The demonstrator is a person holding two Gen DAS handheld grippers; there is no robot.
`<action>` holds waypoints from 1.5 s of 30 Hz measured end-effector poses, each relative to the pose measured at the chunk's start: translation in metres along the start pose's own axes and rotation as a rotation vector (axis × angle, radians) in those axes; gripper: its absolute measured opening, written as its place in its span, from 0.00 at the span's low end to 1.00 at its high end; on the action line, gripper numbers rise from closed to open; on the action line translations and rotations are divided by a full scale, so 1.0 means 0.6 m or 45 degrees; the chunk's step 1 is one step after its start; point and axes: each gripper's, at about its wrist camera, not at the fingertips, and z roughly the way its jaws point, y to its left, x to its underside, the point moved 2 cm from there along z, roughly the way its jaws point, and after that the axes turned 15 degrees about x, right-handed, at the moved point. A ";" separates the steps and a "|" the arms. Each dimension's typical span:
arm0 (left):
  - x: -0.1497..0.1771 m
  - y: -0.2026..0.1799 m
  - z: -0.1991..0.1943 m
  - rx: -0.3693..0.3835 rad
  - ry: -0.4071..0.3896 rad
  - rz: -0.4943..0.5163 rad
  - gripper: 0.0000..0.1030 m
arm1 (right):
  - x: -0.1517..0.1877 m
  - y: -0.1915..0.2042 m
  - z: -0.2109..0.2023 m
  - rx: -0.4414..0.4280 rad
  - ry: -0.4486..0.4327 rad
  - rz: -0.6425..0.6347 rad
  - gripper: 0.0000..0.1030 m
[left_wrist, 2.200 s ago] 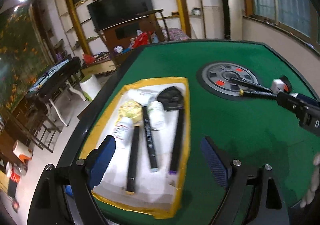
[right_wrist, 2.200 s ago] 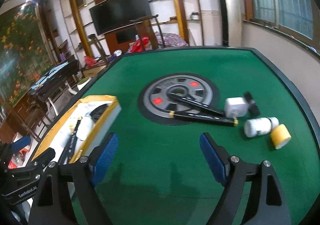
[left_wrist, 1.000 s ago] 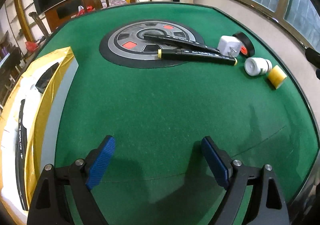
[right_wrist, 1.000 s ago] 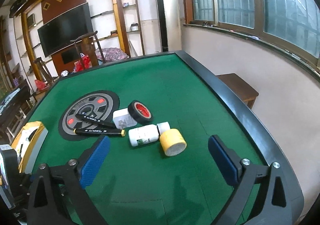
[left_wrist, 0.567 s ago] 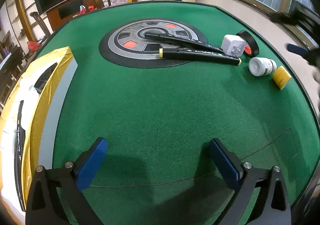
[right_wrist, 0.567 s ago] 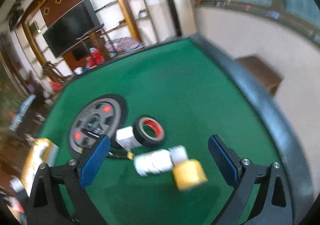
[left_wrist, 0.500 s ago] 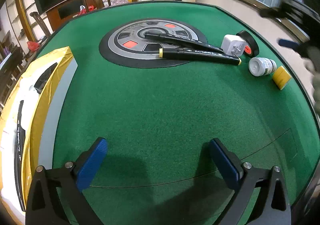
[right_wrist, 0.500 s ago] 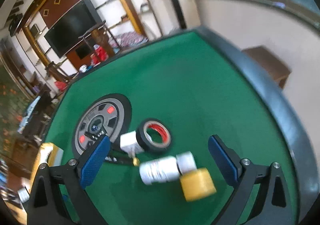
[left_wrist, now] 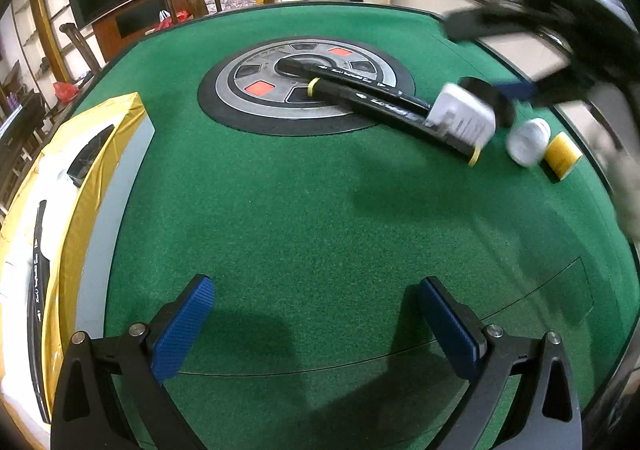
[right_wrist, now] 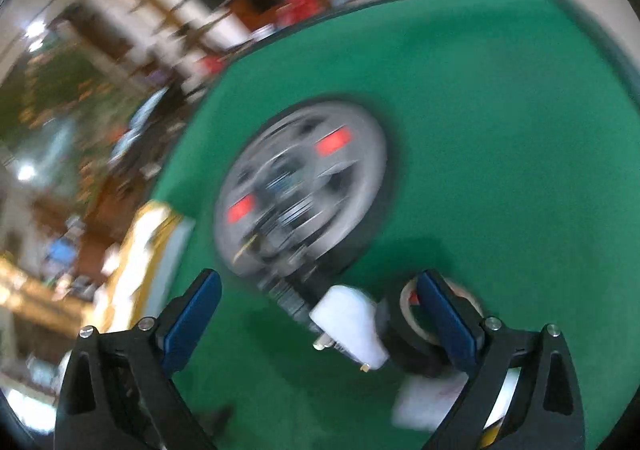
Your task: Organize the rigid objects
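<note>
2 black markers [left_wrist: 384, 106], 1 white plug [left_wrist: 462, 118], 1 black tape roll [right_wrist: 416, 334]; both grippers [left_wrist: 314, 314] [right_wrist: 318, 310] agape, empty.

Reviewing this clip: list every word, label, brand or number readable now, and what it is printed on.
None can be read.
Two black markers: white print, too small to read.
Black marker in the yellow tray: white script, illegible.
White bottle: blurred.
Right wrist view: motion-blurred, nothing legible.
</note>
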 end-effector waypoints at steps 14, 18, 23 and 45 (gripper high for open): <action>-0.008 -0.003 -0.019 0.120 -0.025 -0.050 0.96 | 0.132 -0.052 -0.114 0.307 -0.480 0.258 0.96; -0.035 -0.027 -0.034 0.084 -0.090 0.004 0.96 | 0.143 -0.067 -0.098 0.241 -0.495 0.297 0.96; -0.080 -0.105 -0.005 0.007 -0.126 0.243 0.97 | 0.148 -0.074 -0.115 0.182 -0.544 0.322 0.96; -0.076 -0.142 -0.095 0.155 -0.174 0.296 0.47 | 0.154 -0.083 -0.125 0.327 -0.588 0.358 0.96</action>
